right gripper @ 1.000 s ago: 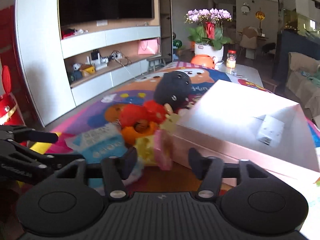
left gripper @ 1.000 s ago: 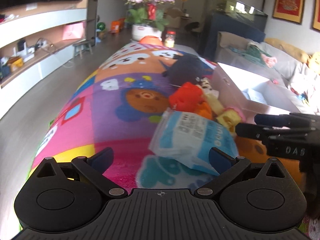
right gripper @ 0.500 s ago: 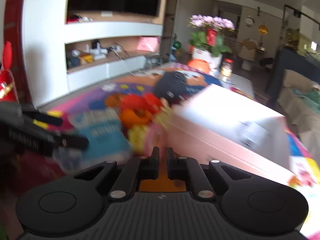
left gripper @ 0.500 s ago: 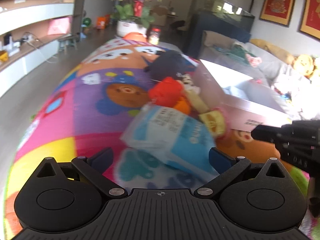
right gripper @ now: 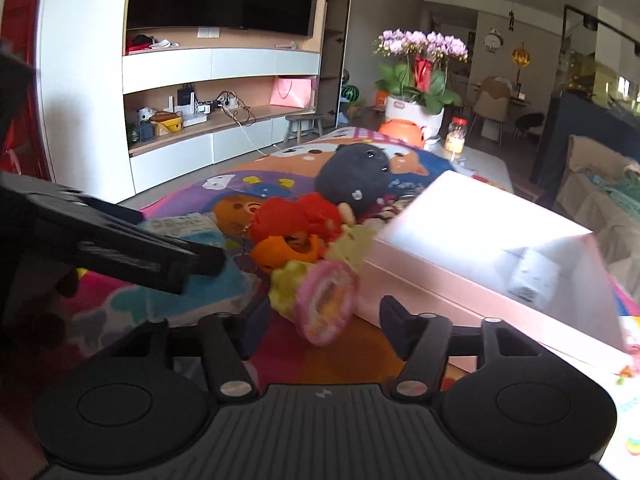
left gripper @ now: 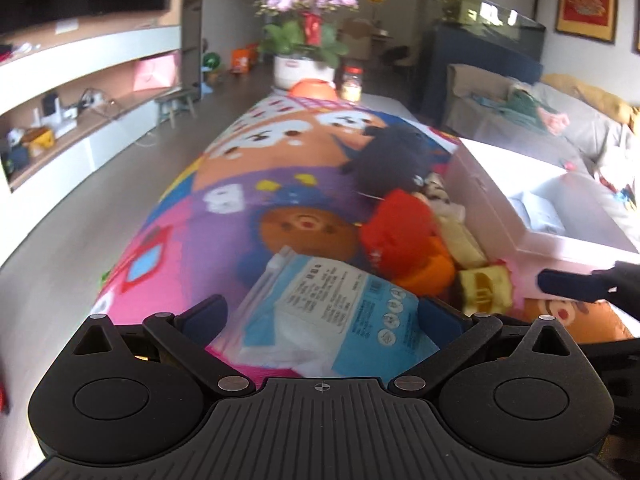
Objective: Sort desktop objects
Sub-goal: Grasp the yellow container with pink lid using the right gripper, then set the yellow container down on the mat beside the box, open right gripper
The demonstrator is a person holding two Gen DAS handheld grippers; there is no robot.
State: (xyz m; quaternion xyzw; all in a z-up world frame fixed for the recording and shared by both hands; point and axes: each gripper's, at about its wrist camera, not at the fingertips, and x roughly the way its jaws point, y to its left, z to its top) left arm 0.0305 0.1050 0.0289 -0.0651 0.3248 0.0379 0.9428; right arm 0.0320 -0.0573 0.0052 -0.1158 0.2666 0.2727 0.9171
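Sorting now: we are working a heap of small things on the desk (left gripper: 224, 216) into the pink box (right gripper: 480, 240).
Left gripper (left gripper: 322, 316): we are holding its fingers wide around the blue-and-white packet (left gripper: 340, 320), not yet closing, likely to lift it first because it lies nearest.
Right gripper (right gripper: 326, 314): we are keeping its fingers wide just behind the pink round toy (right gripper: 326, 300), which is leaning against the yellow toy (right gripper: 290, 280).
Heap: the red plush (right gripper: 296, 216), orange toy (right gripper: 288, 248) and black plush (right gripper: 356, 180) are crowding the box's left wall, within easy reach.
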